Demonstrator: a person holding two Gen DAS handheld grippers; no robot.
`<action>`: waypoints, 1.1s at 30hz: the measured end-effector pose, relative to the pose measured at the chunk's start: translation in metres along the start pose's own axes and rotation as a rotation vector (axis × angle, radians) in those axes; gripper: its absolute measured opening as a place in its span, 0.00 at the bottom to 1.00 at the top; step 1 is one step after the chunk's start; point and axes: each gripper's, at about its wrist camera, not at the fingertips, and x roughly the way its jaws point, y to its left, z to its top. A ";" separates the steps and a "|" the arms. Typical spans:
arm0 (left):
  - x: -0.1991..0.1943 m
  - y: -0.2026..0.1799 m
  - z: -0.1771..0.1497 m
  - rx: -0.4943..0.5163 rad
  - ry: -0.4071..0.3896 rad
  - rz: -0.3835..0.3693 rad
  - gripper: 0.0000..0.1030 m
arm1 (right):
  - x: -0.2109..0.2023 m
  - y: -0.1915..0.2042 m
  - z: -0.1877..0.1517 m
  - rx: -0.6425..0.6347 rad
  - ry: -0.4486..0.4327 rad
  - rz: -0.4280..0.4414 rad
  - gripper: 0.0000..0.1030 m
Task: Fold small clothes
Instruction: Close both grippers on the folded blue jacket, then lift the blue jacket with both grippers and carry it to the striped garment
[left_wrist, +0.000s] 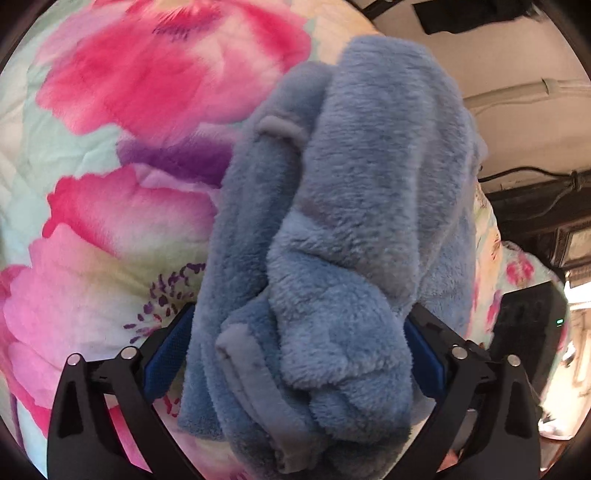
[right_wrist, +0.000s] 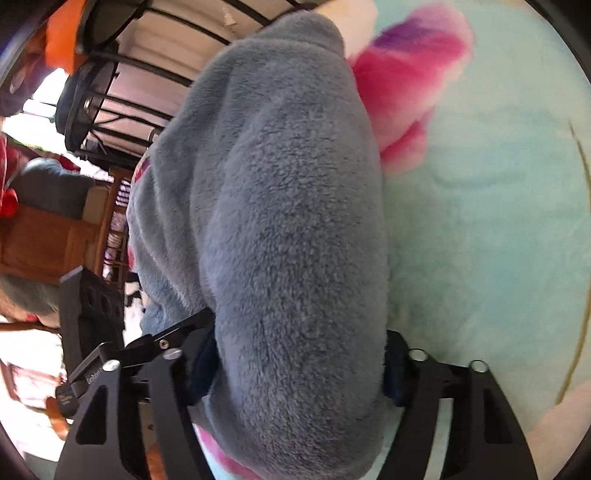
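Here, blue fleece garment (left_wrist: 332, 236) bunched between both claws, left gripper (left_wrist: 295, 354) clenched on it, right gripper (right_wrist: 295, 365) grasping it too, over a floral bedspread (left_wrist: 110, 155), cluttered room behind.

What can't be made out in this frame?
- Left wrist view: the blue fleece garment covers the left gripper pads' contact.
- Right wrist view: fleece hides the right gripper fingertips.
- Garment type: bunched, cut off by the edges.
- Floral bedspread: partly covered.
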 end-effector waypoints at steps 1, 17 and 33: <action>-0.002 -0.003 0.000 0.012 -0.006 -0.012 0.83 | -0.002 0.004 -0.001 -0.016 -0.007 -0.017 0.60; -0.040 -0.063 -0.030 0.079 -0.093 -0.072 0.57 | -0.077 0.045 -0.017 -0.209 -0.133 -0.187 0.53; -0.016 -0.203 -0.129 0.317 -0.027 -0.196 0.56 | -0.233 -0.030 -0.103 -0.150 -0.311 -0.339 0.52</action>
